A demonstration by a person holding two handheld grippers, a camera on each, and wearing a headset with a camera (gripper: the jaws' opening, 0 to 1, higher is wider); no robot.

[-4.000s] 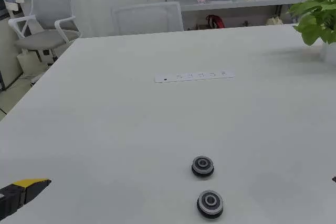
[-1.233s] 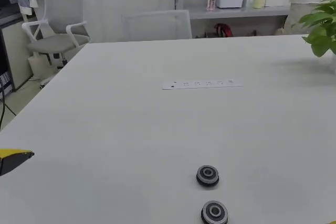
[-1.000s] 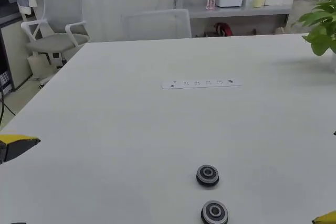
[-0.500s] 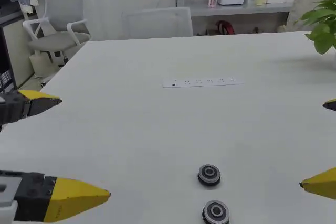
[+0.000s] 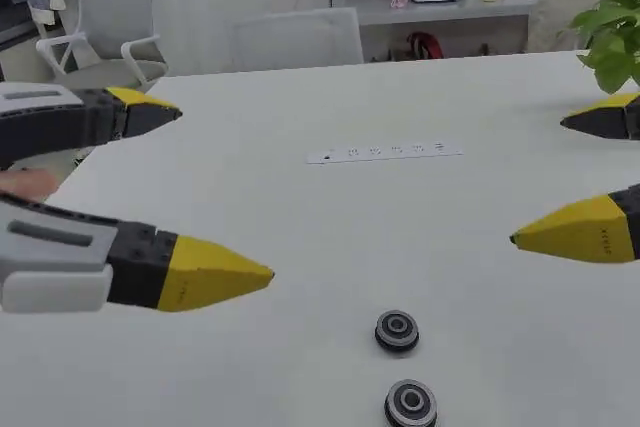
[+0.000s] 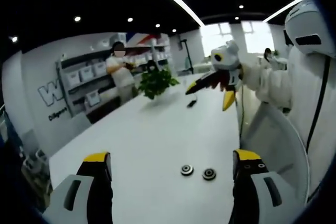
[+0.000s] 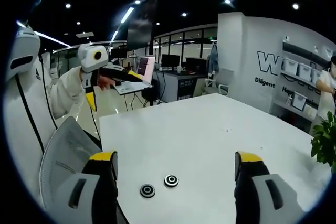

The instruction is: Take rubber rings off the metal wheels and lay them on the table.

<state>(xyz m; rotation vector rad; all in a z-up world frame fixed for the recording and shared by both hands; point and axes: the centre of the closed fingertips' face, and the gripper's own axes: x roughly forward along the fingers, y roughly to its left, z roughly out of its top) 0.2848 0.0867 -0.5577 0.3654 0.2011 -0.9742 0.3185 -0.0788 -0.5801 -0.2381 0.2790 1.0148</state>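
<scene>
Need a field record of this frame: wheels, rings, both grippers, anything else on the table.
wheel 1: small round metal wheel with black rubber ring, flat on white table, nearest the person
wheel 2: second metal wheel, just beyond, apart, ring on
left gripper: open, empty, above table left of wheels
right gripper: open, empty, above table right of wheels
other: white power strip mid-table; green leafy plant far right
progress: no ring off yet

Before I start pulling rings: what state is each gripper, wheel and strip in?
Left yellow-tipped two-jaw gripper: open, holding nothing.
Right yellow-tipped two-jaw gripper: open, holding nothing.
Farther metal wheel: flat on the white table, black rubber ring on.
Nearer metal wheel: flat on the table, its rubber ring on.
White power strip: flat on the table.
</scene>
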